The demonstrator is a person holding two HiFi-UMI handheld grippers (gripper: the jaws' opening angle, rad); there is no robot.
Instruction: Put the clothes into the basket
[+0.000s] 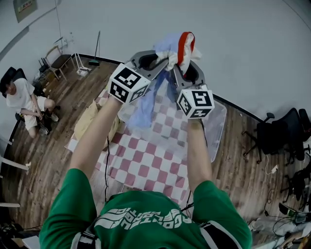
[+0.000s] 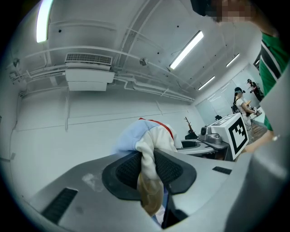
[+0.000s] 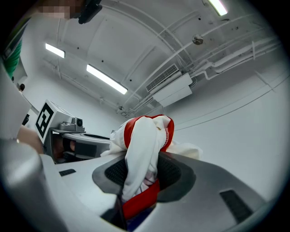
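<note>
Open floor [image 1: 58,131] around mat [image 1: 146,165]; grippers [image 1: 158,59] [image 1: 187,68] clamp garment [image 1: 184,46].

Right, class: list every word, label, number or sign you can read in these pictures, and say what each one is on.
No text can be read with certainty.
Green shirt: white lettering, upside down, too warped to read.
Wall sign: too small to read.
Marker cube at left, marker cube at right: black-and-white code squares, no words.
</note>
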